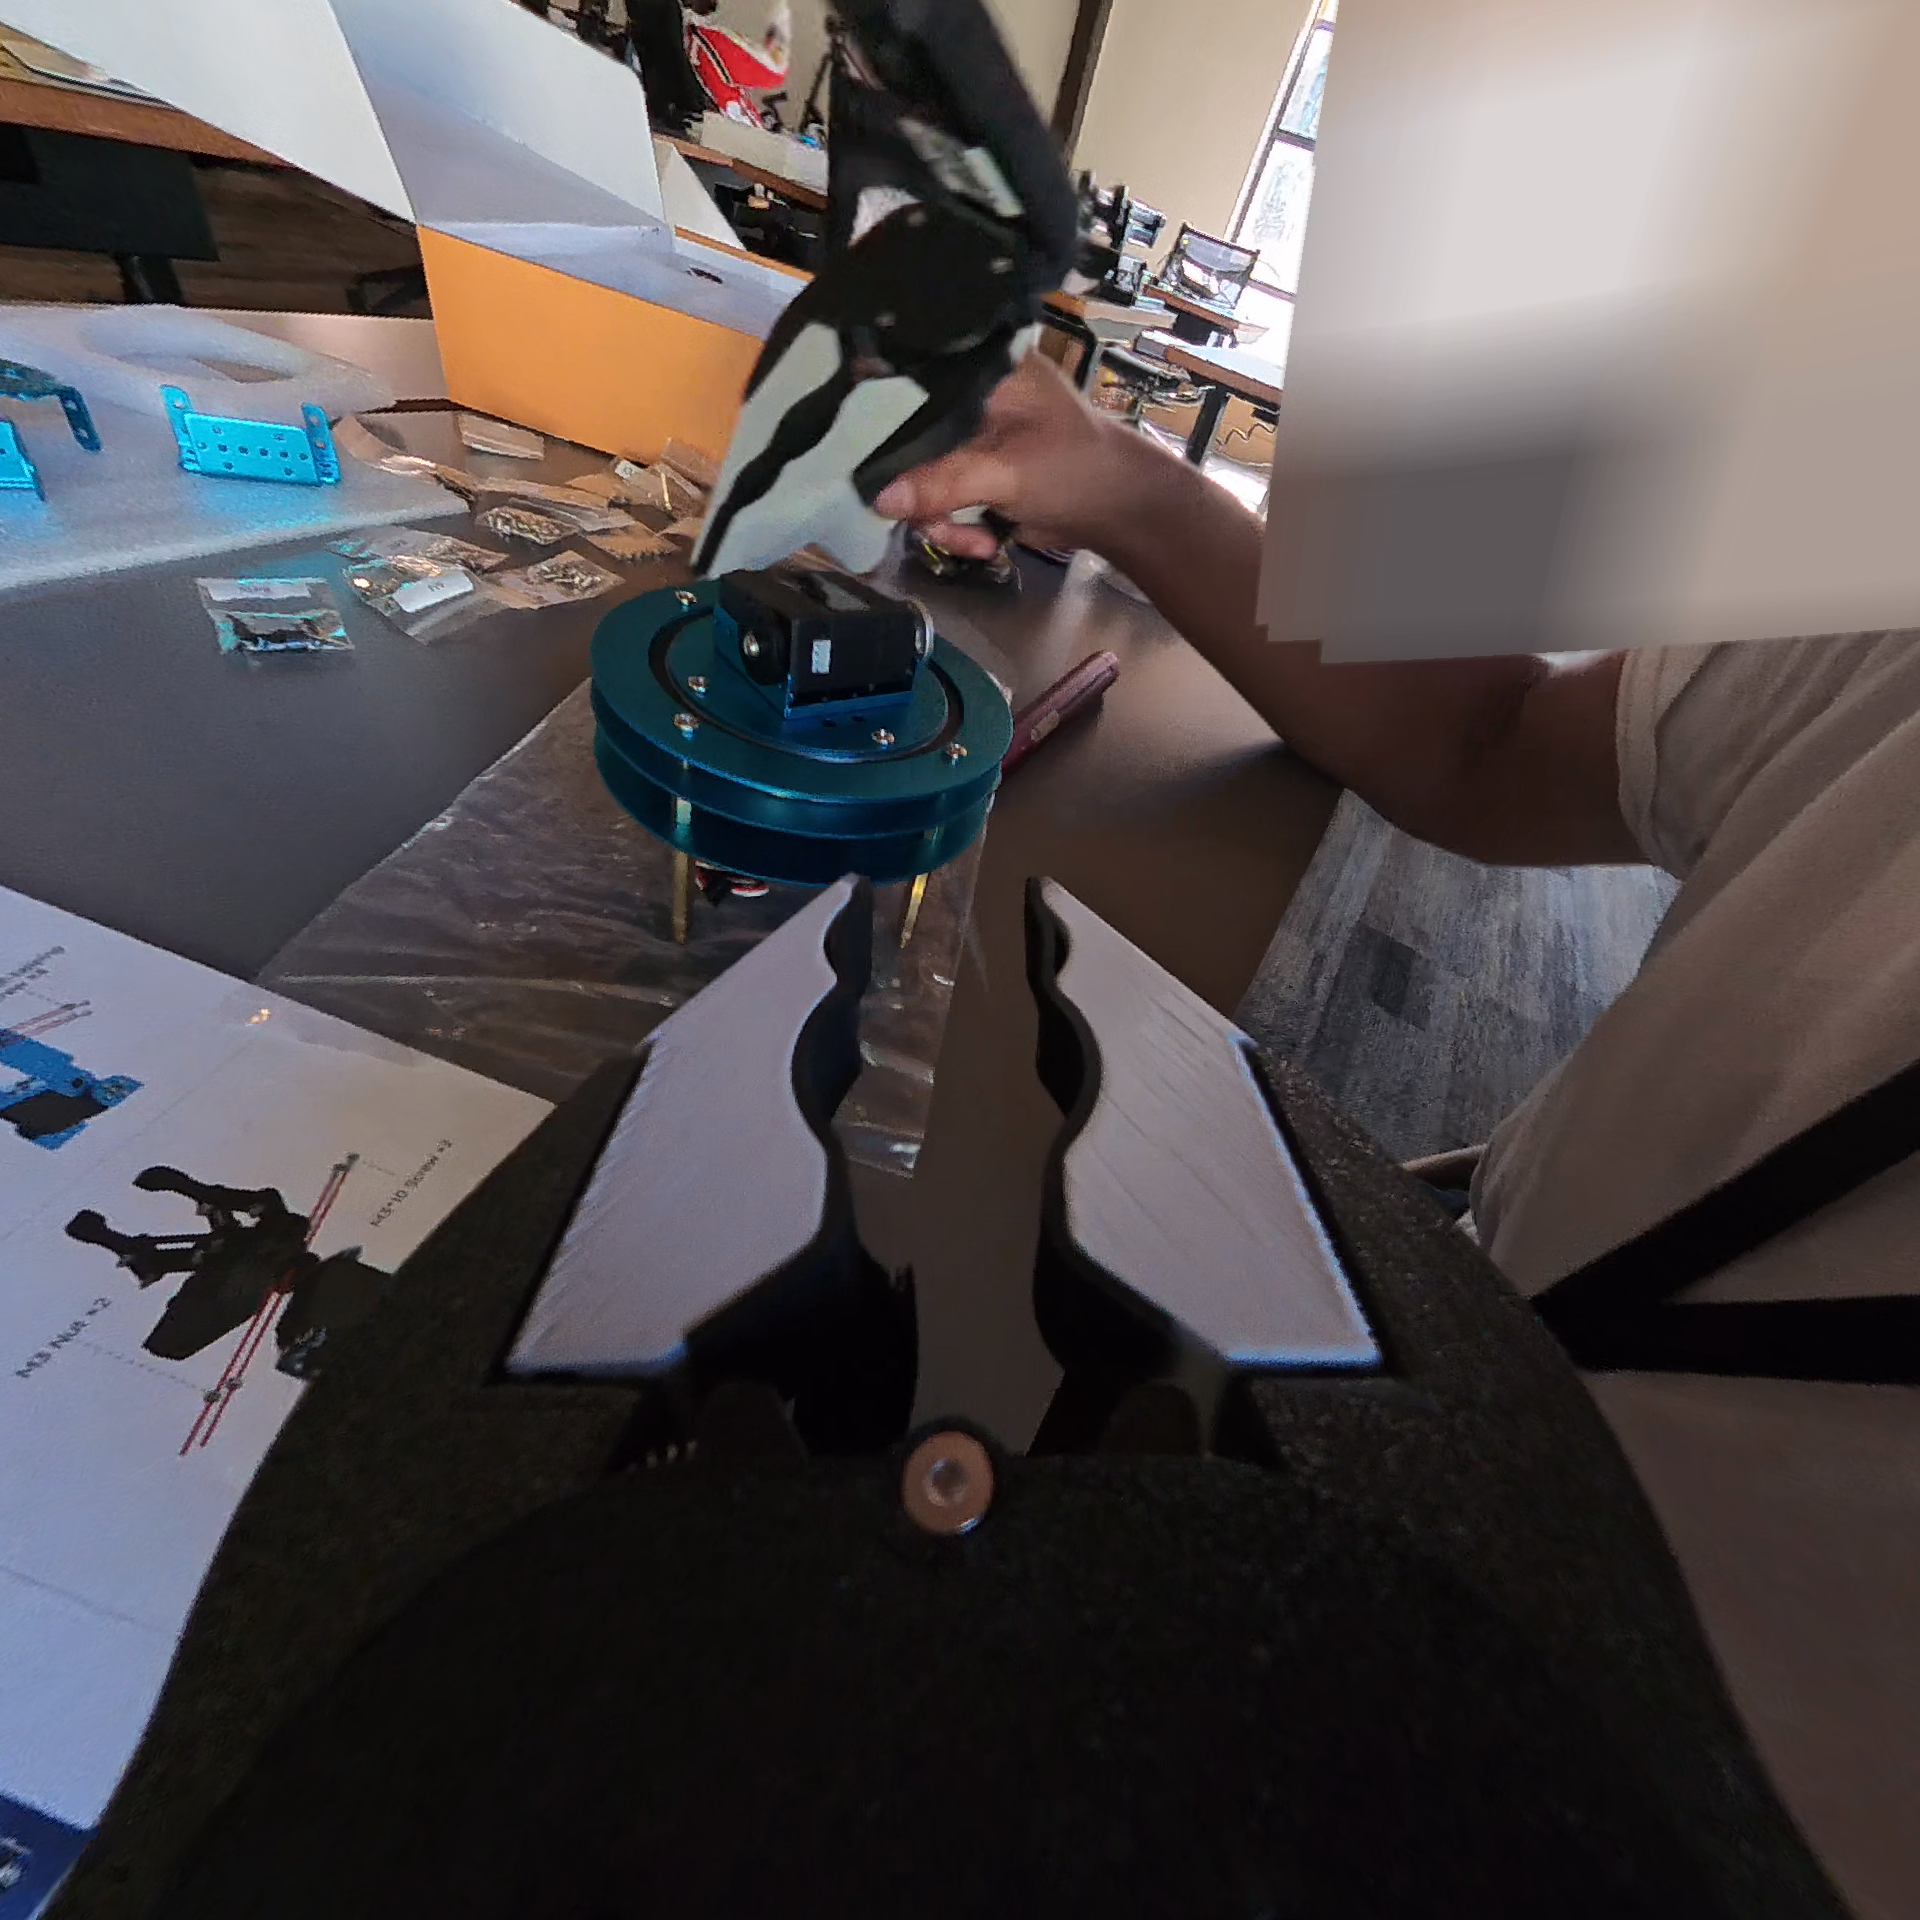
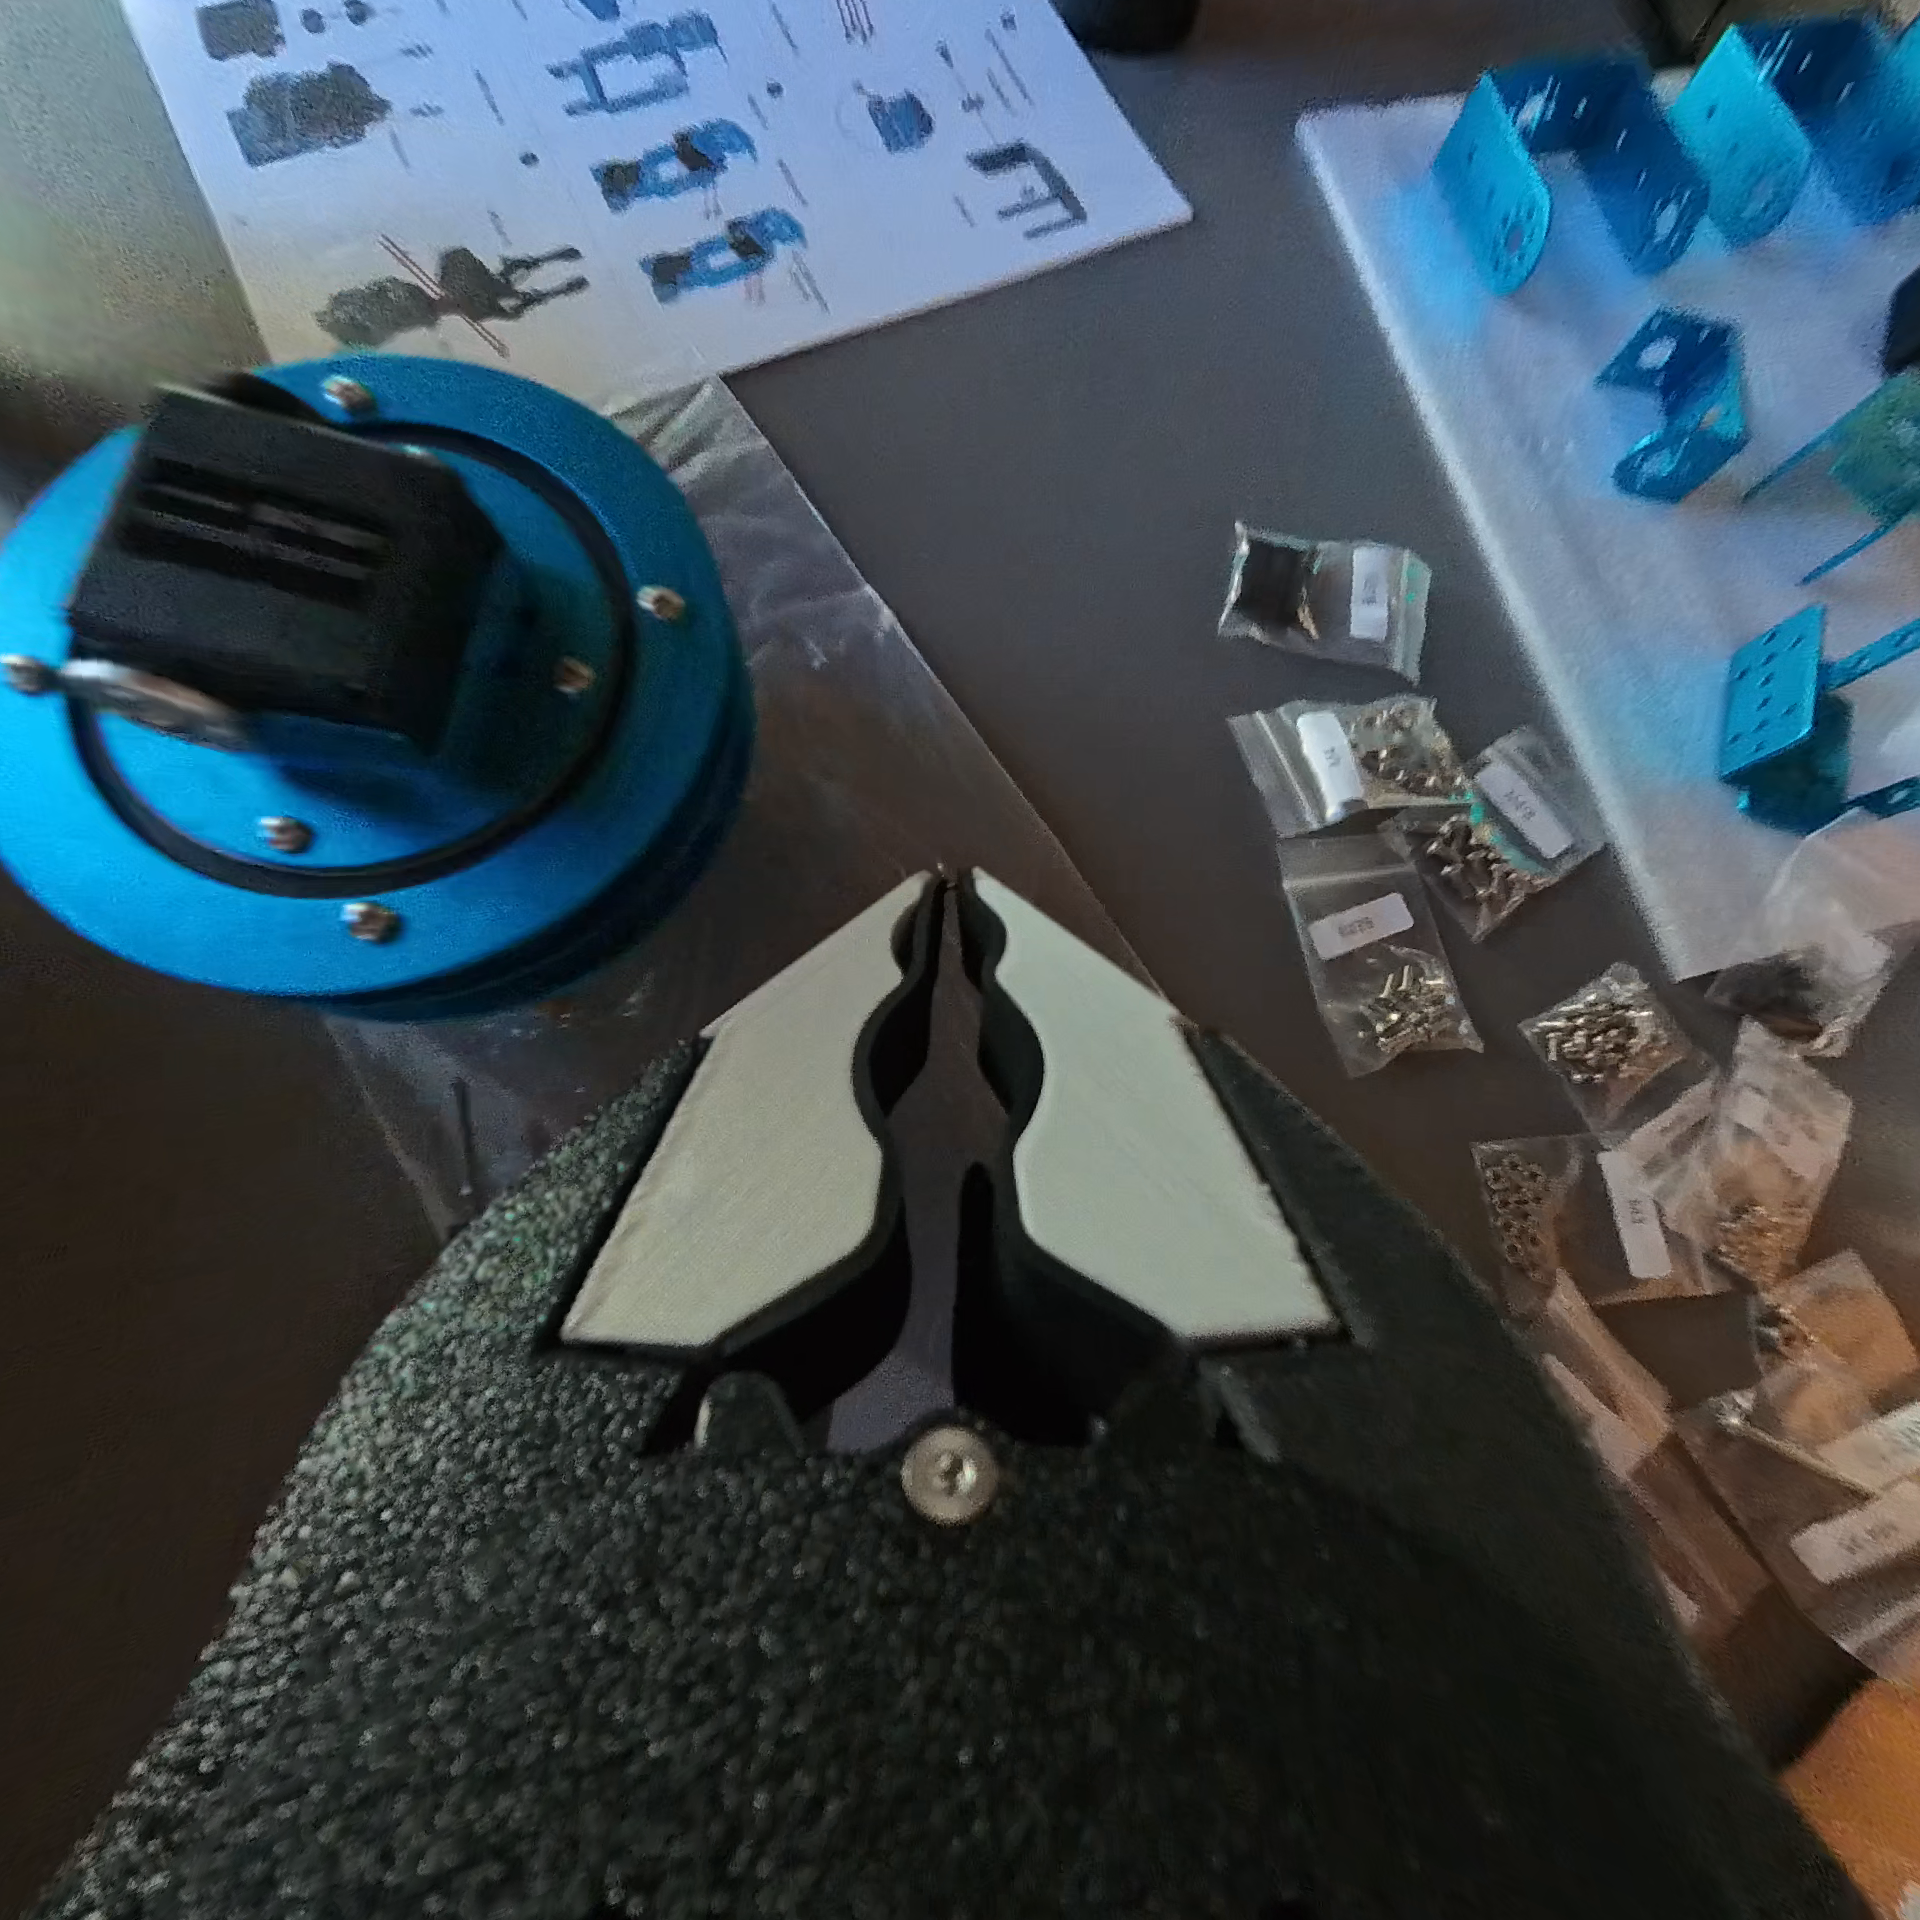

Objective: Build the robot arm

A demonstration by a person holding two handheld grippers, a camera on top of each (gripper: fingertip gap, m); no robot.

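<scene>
A round blue metal base (image 1: pixel 727 800) stands on brass standoffs on a clear plastic bag (image 1: pixel 499 935). A black servo (image 1: pixel 831 644) is mounted on top of it. My left gripper (image 1: pixel 945 888) is open and empty, just in front of the base. My right gripper (image 2: pixel 951 878) is shut, hovering to the right of the base (image 2: pixel 156 883) and the servo (image 2: pixel 281 582). I cannot tell whether anything tiny is pinched at its tips. It also shows in the left wrist view (image 1: pixel 717 551), held by a hand just above the servo.
An instruction sheet (image 1: pixel 156 1195) (image 2: pixel 831 156) lies on the dark table. Several small bags of screws (image 2: pixel 1382 966) (image 1: pixel 416 592) lie beside a white foam pad (image 2: pixel 1507 436) with blue brackets (image 2: pixel 1662 208). An orange and white box (image 1: pixel 582 343) stands behind. A dark red pen-like tool (image 1: pixel 1060 691) lies by the person's forearm (image 1: pixel 1403 748).
</scene>
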